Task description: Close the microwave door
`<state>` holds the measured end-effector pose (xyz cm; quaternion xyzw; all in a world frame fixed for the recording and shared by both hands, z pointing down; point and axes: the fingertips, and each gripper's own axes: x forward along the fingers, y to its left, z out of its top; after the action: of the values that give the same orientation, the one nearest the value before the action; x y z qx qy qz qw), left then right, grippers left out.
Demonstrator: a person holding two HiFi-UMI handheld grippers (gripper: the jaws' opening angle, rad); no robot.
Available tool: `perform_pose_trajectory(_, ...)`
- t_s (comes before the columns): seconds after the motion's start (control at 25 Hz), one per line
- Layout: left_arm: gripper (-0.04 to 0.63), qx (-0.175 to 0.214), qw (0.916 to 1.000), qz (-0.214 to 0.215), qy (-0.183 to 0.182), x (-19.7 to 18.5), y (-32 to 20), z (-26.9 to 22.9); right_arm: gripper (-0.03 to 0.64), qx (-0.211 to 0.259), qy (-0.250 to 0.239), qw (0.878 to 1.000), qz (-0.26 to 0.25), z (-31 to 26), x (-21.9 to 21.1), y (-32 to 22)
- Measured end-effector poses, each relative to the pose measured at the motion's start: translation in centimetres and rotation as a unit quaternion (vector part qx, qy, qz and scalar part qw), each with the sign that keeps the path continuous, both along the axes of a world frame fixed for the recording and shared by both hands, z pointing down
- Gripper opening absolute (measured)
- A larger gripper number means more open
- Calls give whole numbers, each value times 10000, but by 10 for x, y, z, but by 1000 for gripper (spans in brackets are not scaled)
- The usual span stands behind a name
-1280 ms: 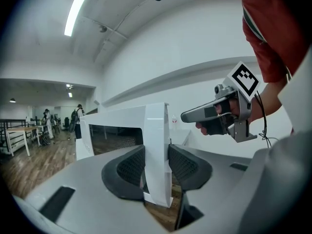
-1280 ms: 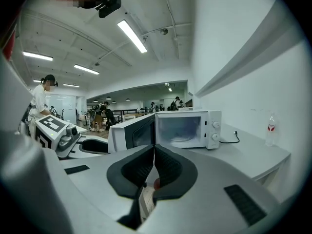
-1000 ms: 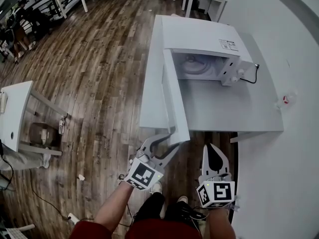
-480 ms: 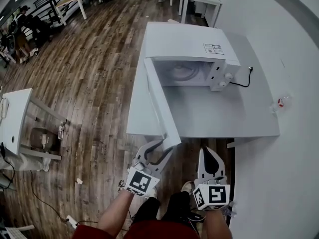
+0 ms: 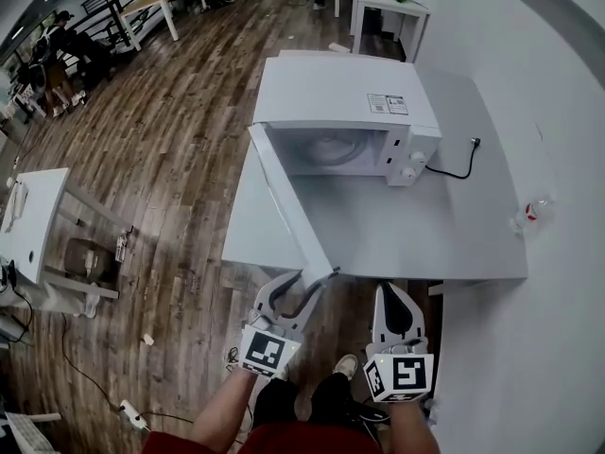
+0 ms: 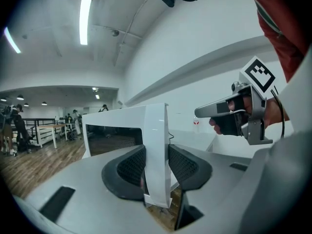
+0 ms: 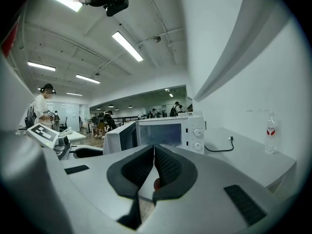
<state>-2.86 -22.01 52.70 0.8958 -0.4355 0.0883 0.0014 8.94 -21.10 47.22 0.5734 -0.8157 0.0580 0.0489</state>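
A white microwave point(image 5: 345, 88) stands on a grey table point(image 5: 444, 235), its door point(image 5: 284, 201) swung out toward me. My left gripper point(image 5: 317, 277) is shut on the door's free edge. In the left gripper view the white door slab point(image 6: 156, 130) stands upright between both pads point(image 6: 129, 167). To the right of the door, below the table's near edge, my right gripper point(image 5: 392, 296) is shut and holds nothing. In the right gripper view its jaws point(image 7: 154, 152) meet, and the microwave point(image 7: 165, 133) shows beyond them with its cavity exposed.
A black power cable point(image 5: 454, 170) trails from the microwave's right side across the table. A small plastic bottle point(image 5: 529, 214) stands by the right wall. A white side table point(image 5: 28, 216) is on the wooden floor to the left. People stand far off.
The microwave and table have slid left in the head view. My left gripper has stayed on the door's edge, and the door now slants a little more toward the oven front. My right gripper has moved along with it.
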Motion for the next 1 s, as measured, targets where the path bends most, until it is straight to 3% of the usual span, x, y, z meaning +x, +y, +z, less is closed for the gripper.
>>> perform_pose_trajectory(0.6,164,-66,9934,-1144,-29,57,-38,1,29,312,-83,9989,-353,-18,83,-20)
perform_pose_trajectory(1.0,160,56,9921,-1254,67,90,-65,1,29,265,-52,9995,-183,-9,111,-42)
